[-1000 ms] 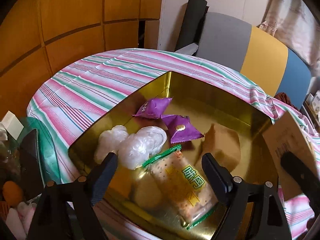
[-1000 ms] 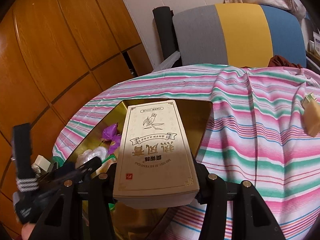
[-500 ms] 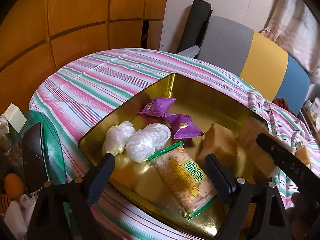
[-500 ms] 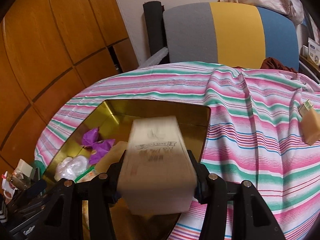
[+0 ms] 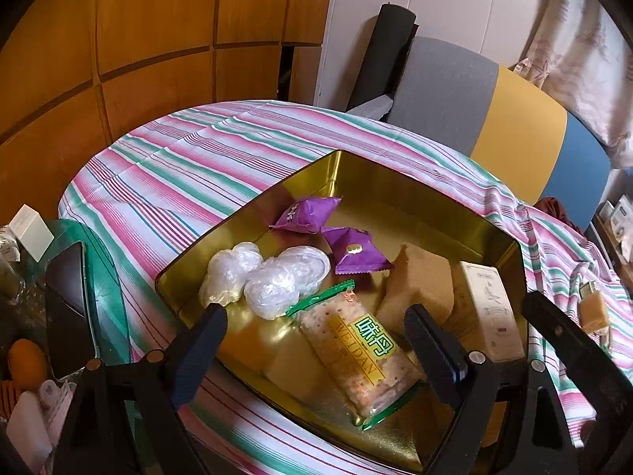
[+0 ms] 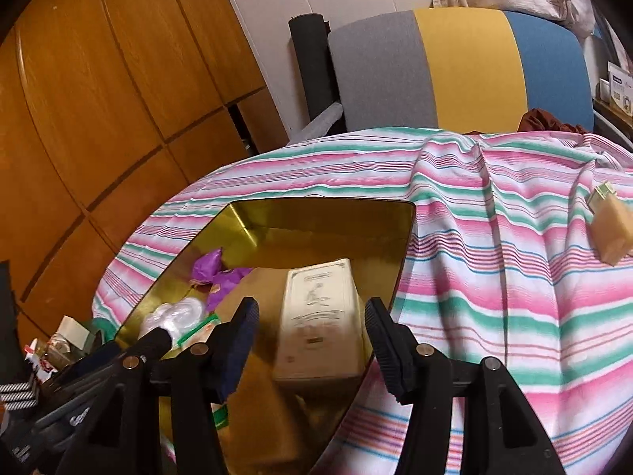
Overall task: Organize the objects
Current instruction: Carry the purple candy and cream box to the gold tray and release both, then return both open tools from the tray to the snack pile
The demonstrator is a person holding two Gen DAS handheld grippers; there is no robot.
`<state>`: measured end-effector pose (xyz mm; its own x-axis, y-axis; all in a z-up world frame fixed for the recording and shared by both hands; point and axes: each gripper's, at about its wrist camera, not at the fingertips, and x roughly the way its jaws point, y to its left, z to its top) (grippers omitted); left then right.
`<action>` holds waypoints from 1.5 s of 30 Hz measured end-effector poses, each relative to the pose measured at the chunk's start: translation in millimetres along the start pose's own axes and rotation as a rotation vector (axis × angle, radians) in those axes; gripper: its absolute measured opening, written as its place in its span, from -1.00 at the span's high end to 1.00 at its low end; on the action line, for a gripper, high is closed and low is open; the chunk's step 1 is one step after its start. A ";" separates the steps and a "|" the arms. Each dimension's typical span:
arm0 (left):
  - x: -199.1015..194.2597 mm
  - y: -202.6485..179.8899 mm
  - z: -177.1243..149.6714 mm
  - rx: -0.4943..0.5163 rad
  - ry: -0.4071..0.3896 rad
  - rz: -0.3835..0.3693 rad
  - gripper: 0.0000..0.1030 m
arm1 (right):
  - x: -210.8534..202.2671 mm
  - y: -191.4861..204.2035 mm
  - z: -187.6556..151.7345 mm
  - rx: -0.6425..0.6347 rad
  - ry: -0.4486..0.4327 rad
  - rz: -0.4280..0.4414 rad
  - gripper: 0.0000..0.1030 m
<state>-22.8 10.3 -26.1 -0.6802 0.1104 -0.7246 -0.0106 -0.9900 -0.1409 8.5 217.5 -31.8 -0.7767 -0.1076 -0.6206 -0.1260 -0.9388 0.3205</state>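
While the striped tablecloth (image 6: 494, 245) covers the whole table, the gold tin (image 5: 419, 182) sits on it as the collecting place. Inside, largest first, lie the cream box (image 6: 320, 316) against the tin's right wall, a tan block (image 5: 419, 281), a cracker packet (image 5: 356, 344), 2 white plastic-wrapped bundles (image 5: 285, 281) and 2 purple sachets (image 5: 308, 213). The right gripper (image 6: 310, 350) hangs over the cream box with its jaws spread and clear of it, so the box looks released. The left gripper (image 5: 314, 352) hovers over the tin's near edge, jaws apart, holding nothing. By my reckoning most items are in; 1 small tan packet (image 6: 611, 229) lies on the cloth, well apart from the tin.
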 end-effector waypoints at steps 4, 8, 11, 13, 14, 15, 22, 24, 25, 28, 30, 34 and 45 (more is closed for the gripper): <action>-2.4 -1.0 -0.6 0.002 -0.004 -0.002 -0.78 | -12.6 -4.0 -1.7 0.023 -0.023 0.007 -0.11; -4.9 -4.8 -2.5 0.007 -0.002 -0.018 -0.80 | -20.3 -15.6 -2.3 0.049 -0.033 -0.008 -0.11; -9.6 -11.5 -4.4 0.018 -0.014 -0.043 -0.84 | -26.3 -27.4 -3.9 0.065 -0.038 -0.030 -0.11; -14.1 -18.2 -6.2 0.036 -0.027 -0.068 -0.88 | -29.8 -36.7 -5.5 0.078 -0.037 -0.048 -0.11; -16.6 -21.6 -7.1 0.045 -0.034 -0.080 -0.95 | -31.9 -41.0 -7.0 0.083 -0.038 -0.058 -0.11; -19.3 -25.4 -8.0 0.056 -0.042 -0.098 -0.98 | -33.5 -45.0 -8.3 0.086 -0.039 -0.067 -0.11; -39.3 -61.0 -20.8 0.173 -0.073 -0.185 -1.00 | -46.3 -86.3 -23.8 0.103 -0.012 -0.163 -0.11; -42.6 -72.0 -26.6 0.203 -0.069 -0.200 -1.00 | -50.3 -104.6 -30.2 0.114 0.000 -0.206 -0.11; -44.0 -77.6 -30.3 0.220 -0.066 -0.209 -1.00 | -52.8 -114.4 -33.6 0.125 0.003 -0.224 -0.11; -46.4 -93.4 -41.1 0.266 -0.049 -0.236 -1.00 | -63.0 -149.0 -42.6 0.178 0.015 -0.284 -0.11; -48.4 -104.5 -48.3 0.301 -0.040 -0.257 -1.00 | -72.2 -175.4 -47.9 0.224 0.024 -0.338 -0.11; -51.6 -128.7 -64.2 0.378 -0.024 -0.284 -1.00 | -93.0 -226.2 -48.4 0.319 0.007 -0.450 -0.11; -51.9 -174.7 -89.4 0.478 0.028 -0.305 -1.00 | -111.4 -329.6 6.3 0.379 -0.103 -0.576 -0.19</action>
<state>79.8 185.4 -24.2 -0.5748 0.3935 -0.7175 -0.5384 -0.8421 -0.0306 132.7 541.0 -63.8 -0.5736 0.4229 -0.7015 -0.7280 -0.6557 0.2000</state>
